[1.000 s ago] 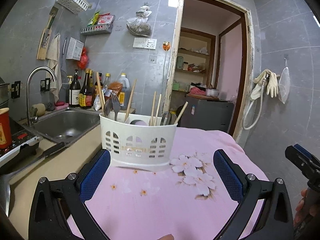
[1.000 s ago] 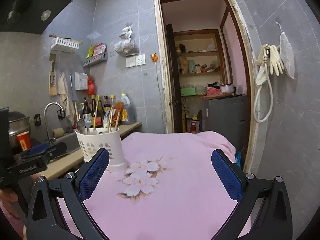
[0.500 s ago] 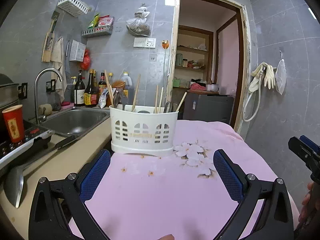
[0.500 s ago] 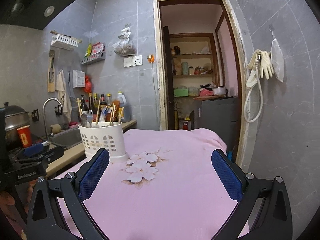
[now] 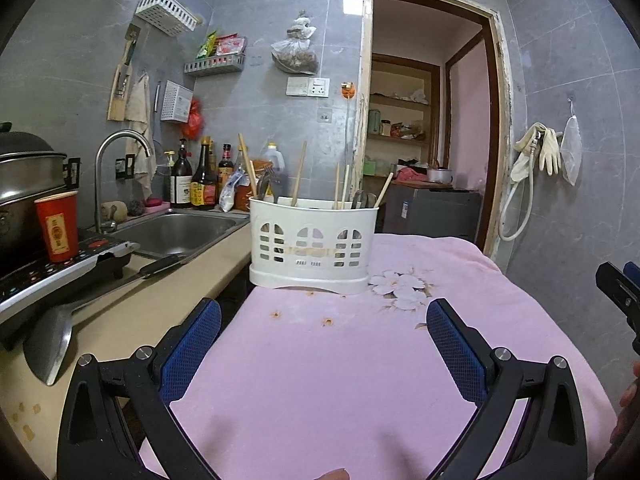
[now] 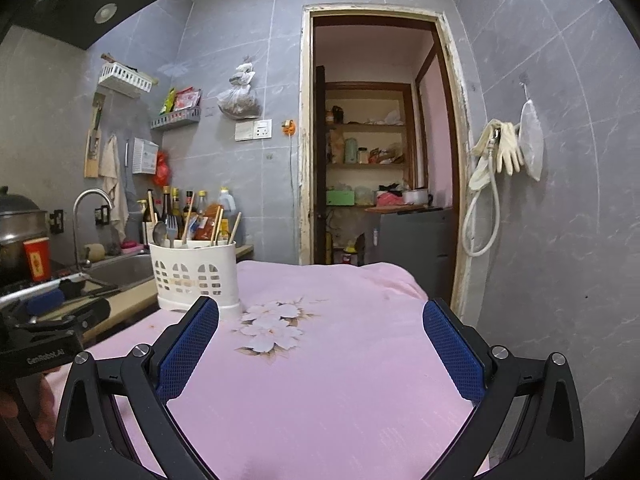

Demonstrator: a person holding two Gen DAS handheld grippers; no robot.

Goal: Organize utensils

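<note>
My left gripper (image 5: 323, 334) is spread wide with nothing between its blue pads (image 5: 191, 350), hovering low over the pink cloth (image 5: 360, 380); my right gripper (image 6: 320, 336) is just as wide and just as empty, level with it over the same cloth. Over the last second I have drawn both back and lowered them, so the white utensil caddy (image 5: 312, 246) now sits further from the left fingers and I see it side-on rather than from above. That reads to me as a retreat with the sorting done, or nearly: no loose utensil lies on the cloth in either view. The caddy stands upright at the cloth's far left corner, just beside the worktop (image 5: 132, 300) that runs to the sink (image 5: 176, 230). Chopsticks (image 5: 298, 174) lean in it, and from the right wrist a spoon (image 6: 159, 232) and fork (image 6: 172, 226) show at its left end. Both my hands hold the grippers pointing forward, roughly flat. A ladle (image 5: 50, 344) rests on the worktop's near edge, possibly outside my task
</note>
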